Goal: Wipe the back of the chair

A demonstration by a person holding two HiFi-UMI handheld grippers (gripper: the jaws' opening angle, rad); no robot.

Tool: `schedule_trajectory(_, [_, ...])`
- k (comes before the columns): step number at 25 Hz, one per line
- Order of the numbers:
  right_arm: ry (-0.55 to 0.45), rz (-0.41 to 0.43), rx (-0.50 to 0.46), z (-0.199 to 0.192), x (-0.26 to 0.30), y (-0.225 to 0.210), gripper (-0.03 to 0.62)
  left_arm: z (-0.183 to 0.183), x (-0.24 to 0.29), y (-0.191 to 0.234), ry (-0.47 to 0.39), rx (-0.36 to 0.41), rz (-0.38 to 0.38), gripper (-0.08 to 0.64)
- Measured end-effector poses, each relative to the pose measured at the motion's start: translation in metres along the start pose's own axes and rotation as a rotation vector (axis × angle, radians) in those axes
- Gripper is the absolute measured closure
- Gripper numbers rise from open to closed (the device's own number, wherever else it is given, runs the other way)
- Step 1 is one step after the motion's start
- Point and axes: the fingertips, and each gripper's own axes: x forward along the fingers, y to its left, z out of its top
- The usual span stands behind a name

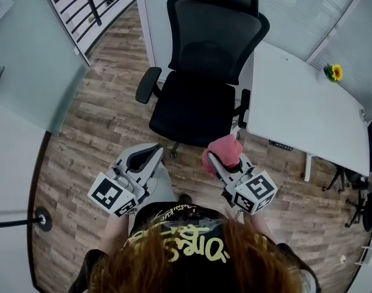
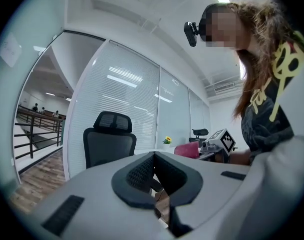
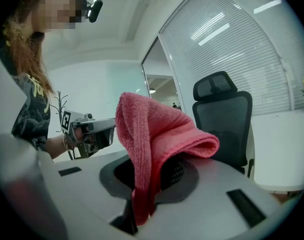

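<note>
Pink nubby cloth (image 3: 159, 136) droops, clamped in right gripper (image 3: 151, 183).

We record the chair (image 1: 216, 35) with a back of black open mesh, matt, a seat of matt black cloth and armrests of smooth black plastic. We note the cloth (image 3: 156, 134) as pink, nubby terry. The left gripper (image 2: 154, 176) and right gripper (image 1: 215, 162) have matt grey plastic shells with black, finely ribbed jaw linings. The floor (image 1: 94, 139) is grained wood-look plank. The table (image 1: 295, 102) is smooth, matt white.

Pink cloth (image 1: 223, 151), black mesh chair (image 1: 211, 41), white desk (image 1: 302, 112).
</note>
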Motion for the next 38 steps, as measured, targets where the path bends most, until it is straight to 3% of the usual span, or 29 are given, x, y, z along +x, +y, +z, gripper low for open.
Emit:
schedule_trajectory(11, [0.007, -0.063, -0.031, 0.023, 0.071, -0.055, 0.534, 0.011, 0.051, 0.088, -0.038, 0.017, -0.063, 0.569])
schedule_trajectory(20, [0.004, -0.141, -0.016, 0.053, 0.155, -0.098, 0.534, 0.011, 0.097, 0.180, 0.017, 0.039, -0.152, 0.569])
schedule_trajectory(28, [0.011, -0.256, 0.021, 0.069, 0.200, -0.136, 0.534, 0.027, 0.135, 0.246, 0.006, 0.018, -0.234, 0.569])
schedule_trajectory(38, [0.001, -0.311, 0.025, 0.090, 0.268, -0.165, 0.534, 0.031, 0.162, 0.321, 0.032, 0.021, -0.287, 0.569])
